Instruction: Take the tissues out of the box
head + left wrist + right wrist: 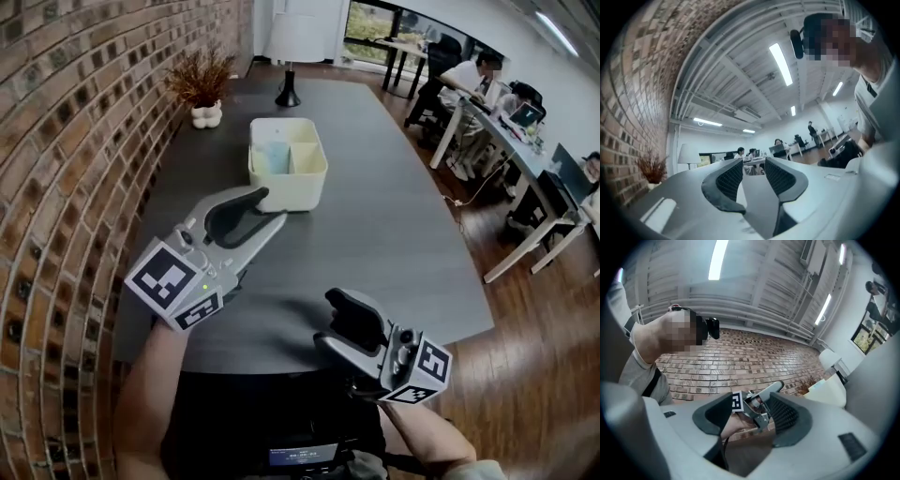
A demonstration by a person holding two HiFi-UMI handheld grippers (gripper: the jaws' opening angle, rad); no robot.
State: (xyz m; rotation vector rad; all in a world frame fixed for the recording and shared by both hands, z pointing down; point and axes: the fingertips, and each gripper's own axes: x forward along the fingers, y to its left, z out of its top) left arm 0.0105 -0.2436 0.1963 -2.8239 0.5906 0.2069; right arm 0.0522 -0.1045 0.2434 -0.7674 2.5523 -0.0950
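Note:
A cream open-top box (289,178) with dividers stands mid-table, something pale blue (277,157) showing in its left compartment. My left gripper (272,206) hovers just in front of the box and points at it. Its jaws stand almost together, and in the left gripper view the left gripper (753,171) has nothing between them. My right gripper (326,319) is lower and nearer to me, over the table's front edge. Its jaws are apart and empty. In the right gripper view the right gripper (752,416) looks toward the left gripper (757,399), with the box (829,391) at the right.
The dark grey table (394,234) runs along a brick wall (66,141) on the left. A dried plant in a white pot (204,92) and a lamp (289,52) stand at the far end. People sit at desks (478,84) at the right, beyond wooden floor.

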